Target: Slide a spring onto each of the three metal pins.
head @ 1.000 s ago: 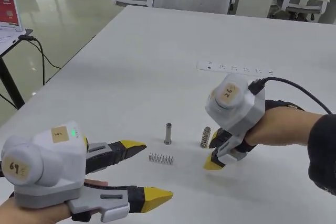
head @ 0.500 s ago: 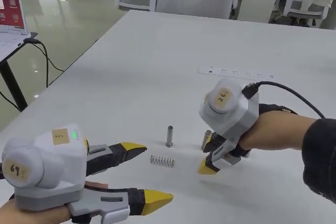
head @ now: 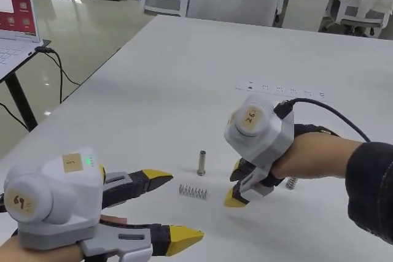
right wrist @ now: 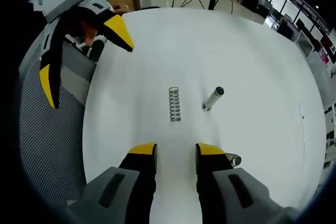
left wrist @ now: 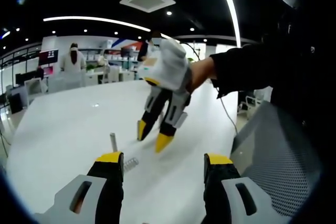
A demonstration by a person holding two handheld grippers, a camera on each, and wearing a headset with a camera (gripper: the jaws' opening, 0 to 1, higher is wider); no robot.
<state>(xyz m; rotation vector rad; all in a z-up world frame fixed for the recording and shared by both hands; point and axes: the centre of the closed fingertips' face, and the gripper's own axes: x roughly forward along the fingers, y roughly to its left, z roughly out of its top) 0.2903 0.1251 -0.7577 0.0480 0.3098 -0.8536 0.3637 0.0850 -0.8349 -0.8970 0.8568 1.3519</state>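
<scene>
A bare metal pin stands upright on the white table. Just in front of it a loose spring lies flat. My right gripper hovers to the spring's right, open and holding nothing. A pin with a spring on it stands close beside its right jaw. In the head view a sprung pin peeks out under the right wrist. My left gripper is open near the table's front edge, pointing at the spring.
A white power strip lies farther back on the table, and the right gripper's black cable trails toward it. Office chairs stand behind the far edge. A laptop sits on a stand at the left.
My right gripper has drifted left and toward me, away from the sprung pin it was beside and closer to the loose spring. The left gripper has stayed put. The head camera shifted slightly.
</scene>
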